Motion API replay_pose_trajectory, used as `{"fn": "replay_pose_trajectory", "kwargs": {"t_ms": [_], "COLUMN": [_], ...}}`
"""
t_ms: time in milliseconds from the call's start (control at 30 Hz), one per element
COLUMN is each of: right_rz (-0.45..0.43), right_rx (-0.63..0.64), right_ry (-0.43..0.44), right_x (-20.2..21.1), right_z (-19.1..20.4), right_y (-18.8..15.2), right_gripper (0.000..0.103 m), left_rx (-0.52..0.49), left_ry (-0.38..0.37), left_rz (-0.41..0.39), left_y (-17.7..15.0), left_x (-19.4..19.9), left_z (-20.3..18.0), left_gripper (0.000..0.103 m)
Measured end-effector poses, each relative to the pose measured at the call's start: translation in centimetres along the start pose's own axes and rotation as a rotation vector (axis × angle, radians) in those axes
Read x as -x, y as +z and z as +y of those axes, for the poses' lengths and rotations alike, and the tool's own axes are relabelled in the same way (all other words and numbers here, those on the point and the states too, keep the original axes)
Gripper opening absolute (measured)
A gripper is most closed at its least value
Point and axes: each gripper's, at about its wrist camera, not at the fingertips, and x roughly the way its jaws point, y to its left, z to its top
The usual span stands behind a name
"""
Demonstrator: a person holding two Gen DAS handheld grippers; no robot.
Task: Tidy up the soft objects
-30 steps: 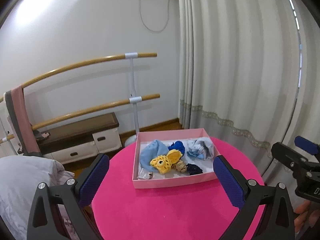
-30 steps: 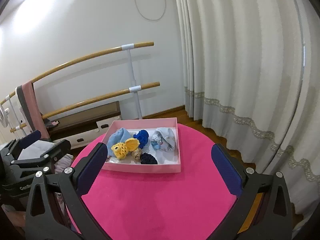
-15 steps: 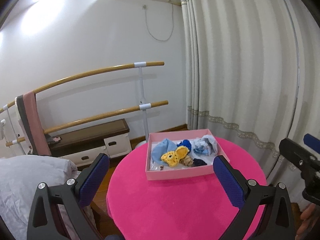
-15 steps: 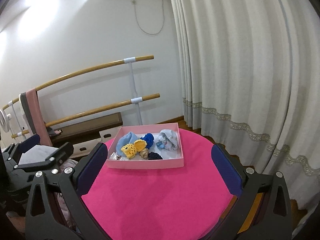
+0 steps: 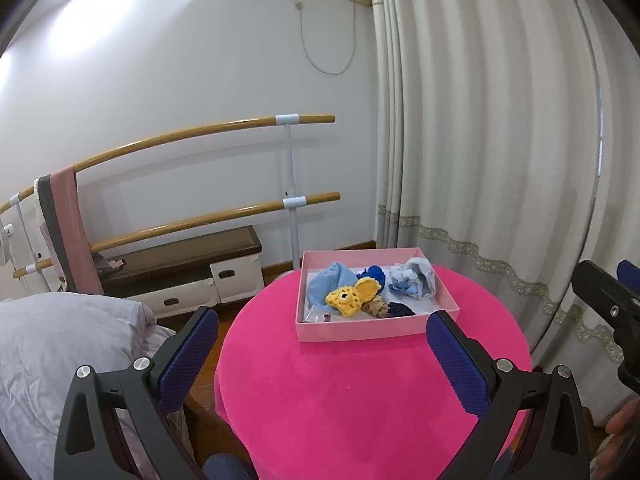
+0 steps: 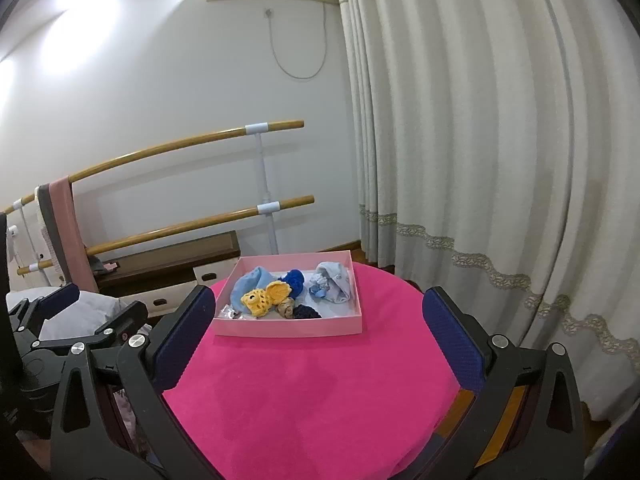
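A: Both your tongs are spread wide and carry nothing: the left gripper [image 5: 322, 354] and the right gripper [image 6: 316, 330] hang over the near side of the pink table [image 6: 304, 392], well short of the pink box [image 6: 288, 326].

B: And the soft things?

A: All in the box: the light blue cloth [image 6: 252, 280], the yellow knitted toy [image 6: 262, 300], the pale bundle [image 6: 334, 282], the dark scrunchie [image 6: 306, 312]. That fits a finished gather or a sort still ahead. If you do pick, pinch one piece's top fold only.
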Motion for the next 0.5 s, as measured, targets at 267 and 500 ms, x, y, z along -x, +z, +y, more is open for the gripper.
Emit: {"fn": "replay_pose_trajectory", "kwargs": {"t_ms": [267,500], "right_rz": [0.001,0.001], "right_rx": [0.003,0.012], "right_ry": [-0.004,-0.002], "right_x": [-0.2,-0.06], "right_z": [0.09,0.11], "right_y": [0.02,-0.11], "right_gripper": [0.103,0.103], "left_rx": [0.015,0.028], "left_ry": [-0.017,-0.031], "left_rz": [-0.009,-0.007], "left_y": [-0.14,-0.16], "left_x": [0.15,0.2], "left_z": [0.2,0.33], "left_gripper": [0.103,0.103]}}
